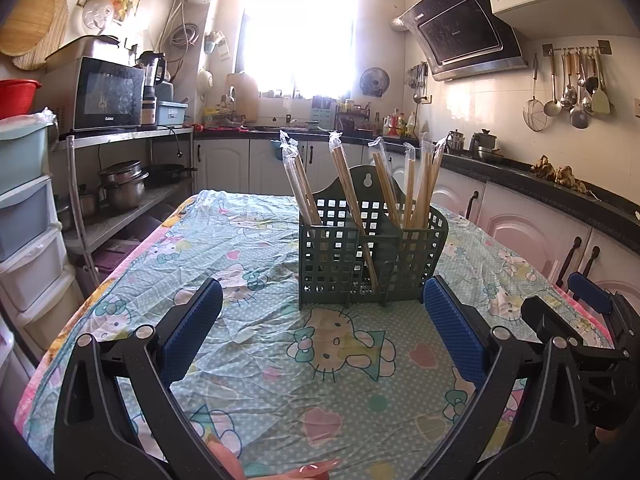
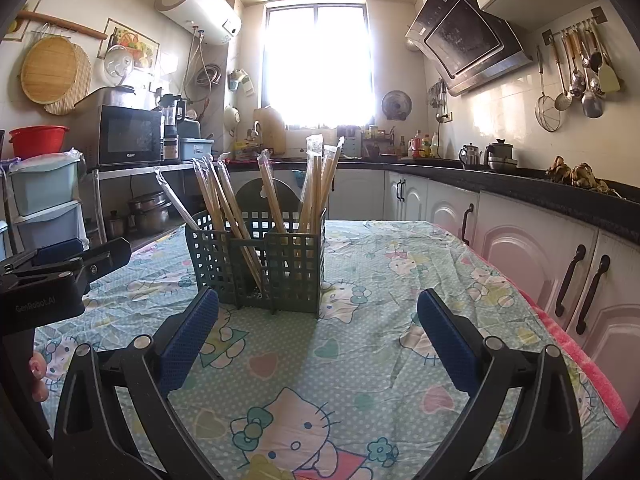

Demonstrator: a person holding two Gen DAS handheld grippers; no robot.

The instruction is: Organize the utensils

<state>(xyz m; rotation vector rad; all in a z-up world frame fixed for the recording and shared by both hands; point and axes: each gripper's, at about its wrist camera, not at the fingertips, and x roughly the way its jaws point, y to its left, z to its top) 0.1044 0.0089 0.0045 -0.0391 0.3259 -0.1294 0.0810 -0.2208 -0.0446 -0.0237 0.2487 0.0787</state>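
Observation:
A dark green slotted utensil caddy (image 1: pixel 340 264) stands upright on the Hello Kitty tablecloth (image 1: pixel 256 360). Several pairs of wooden chopsticks in clear plastic sleeves (image 1: pixel 420 184) lean in its compartments. The caddy (image 2: pixel 288 264) and the chopsticks (image 2: pixel 224 200) also show in the right wrist view. My left gripper (image 1: pixel 322 304) is open and empty, just short of the caddy's front. My right gripper (image 2: pixel 318 316) is open and empty, near the caddy's right front corner. The right gripper's body (image 1: pixel 580 332) shows at the right edge of the left wrist view.
A dark counter (image 2: pixel 520 188) with white cabinets runs along the right. A metal shelf (image 1: pixel 132 216) with pots and a microwave (image 1: pixel 108 94) stands at the left, next to plastic drawers (image 1: pixel 24 216). Ladles hang on the right wall (image 1: pixel 576 92).

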